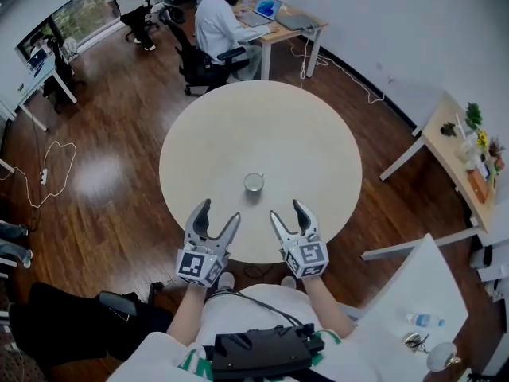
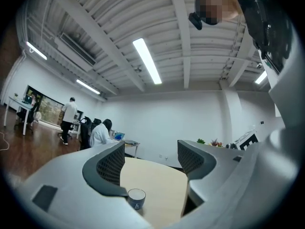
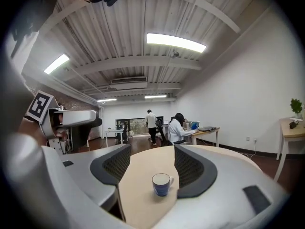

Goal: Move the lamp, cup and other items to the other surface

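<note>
Head view shows me one cup point(image 1: 254, 183) standing upright near the front of the round tabletop point(image 1: 262, 126), with nothing else on that surface. My left claw point(image 1: 219, 212) and right claw point(image 1: 286, 211) hover side by side over the near edge, both pointing roughly level toward the cup, which sits just ahead of them and between the two. In the left gripper view the left claw is spread: its dark ribbed pads point(image 2: 110, 165) stand well apart with only bare tabletop between them, and the cup appears low in the frame just beside the tip of the left-hand jaw, not touched by it. In the right gripper view the right claw is spread too, about half wide. The cup, blue outside and white inside with its handle turned to the right, shows in the gap beyond the tips, nearer the right-hand jaw and clear of both pads. So neither claw holds anything. At the lower right of the head view is a white tabletop point(image 1: 421, 285) with a bottle point(image 1: 424, 320) lying on it and a couple of small things beside it that I can't make out. Farther back, a seated person point(image 1: 216, 22) works at a desk point(image 1: 296, 24) with a laptop.
</note>
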### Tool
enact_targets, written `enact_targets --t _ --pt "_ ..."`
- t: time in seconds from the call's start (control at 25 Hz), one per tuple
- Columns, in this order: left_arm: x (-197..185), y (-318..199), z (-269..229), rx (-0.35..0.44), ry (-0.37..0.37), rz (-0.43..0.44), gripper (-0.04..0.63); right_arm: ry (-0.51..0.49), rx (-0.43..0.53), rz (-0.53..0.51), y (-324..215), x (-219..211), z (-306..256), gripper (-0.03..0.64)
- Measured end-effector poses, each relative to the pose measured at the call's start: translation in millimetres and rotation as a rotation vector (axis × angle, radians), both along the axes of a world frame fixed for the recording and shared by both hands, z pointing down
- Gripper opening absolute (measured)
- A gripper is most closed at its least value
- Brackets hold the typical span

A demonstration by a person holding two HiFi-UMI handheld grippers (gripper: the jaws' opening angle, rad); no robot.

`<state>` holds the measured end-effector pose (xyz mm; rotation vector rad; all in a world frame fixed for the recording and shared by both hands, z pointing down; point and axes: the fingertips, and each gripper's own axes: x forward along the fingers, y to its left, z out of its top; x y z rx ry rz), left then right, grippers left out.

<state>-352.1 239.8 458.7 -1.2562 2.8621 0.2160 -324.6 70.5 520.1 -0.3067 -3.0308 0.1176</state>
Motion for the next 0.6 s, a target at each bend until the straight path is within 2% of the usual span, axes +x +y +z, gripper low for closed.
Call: enact_targets --t 0.24,0.32,0.4,0.6 --pt "-11 25 5 -0.003 0.005 -0.069 0.348 0.138 0.017 -0.016 10 -27 55 0.319" --pt "-15 35 11 0.003 0.012 -0.095 0.348 0.195 0.011 -0.038 18 -42 85 0.517" --pt "-16 39 16 -0.001 0.024 -0.112 0.348 0.261 0.011 -0.067 25 -59 114 0.541" --pt "-17 38 29 -0.03 0.047 -0.138 0.348 0.38 0.065 -0.098 31 -116 173 0.541"
